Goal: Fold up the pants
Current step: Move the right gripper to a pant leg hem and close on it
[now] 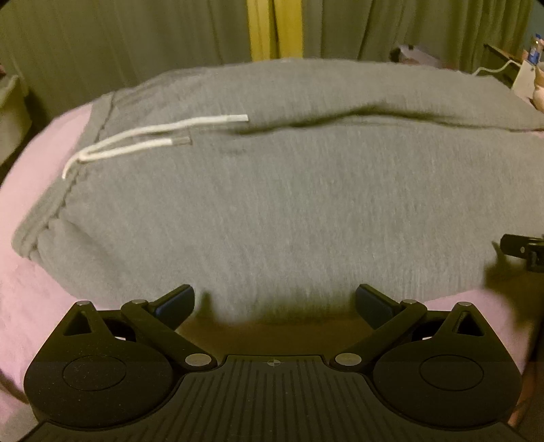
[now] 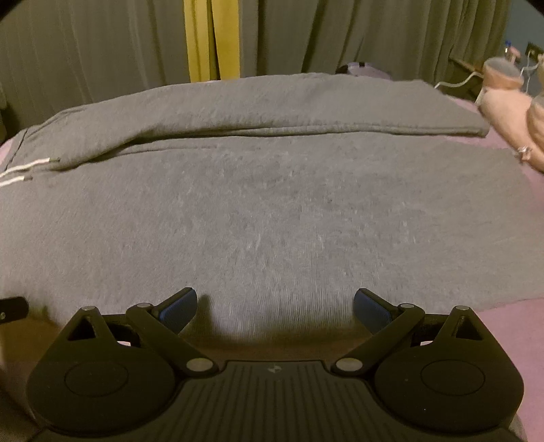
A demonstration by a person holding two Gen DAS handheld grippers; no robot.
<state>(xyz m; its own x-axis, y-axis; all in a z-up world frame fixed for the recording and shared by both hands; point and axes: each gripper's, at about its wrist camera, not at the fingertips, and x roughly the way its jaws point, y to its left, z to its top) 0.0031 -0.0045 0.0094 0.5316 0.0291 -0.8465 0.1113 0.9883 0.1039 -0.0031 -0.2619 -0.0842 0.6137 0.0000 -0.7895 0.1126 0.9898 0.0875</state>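
Note:
Grey sweatpants lie flat on a pink sheet, waistband to the left, with a white drawstring on top. The two legs run to the right, the far leg overlapping the near one. The pants also fill the right wrist view, drawstring tips at the left edge. My left gripper is open and empty, just above the pants' near edge. My right gripper is open and empty over the near edge further right; it shows as a black part in the left wrist view.
Green curtains with a yellow strip hang behind the bed. A pink plush toy sits at the far right by the leg ends. Cables and small items stand at the back right.

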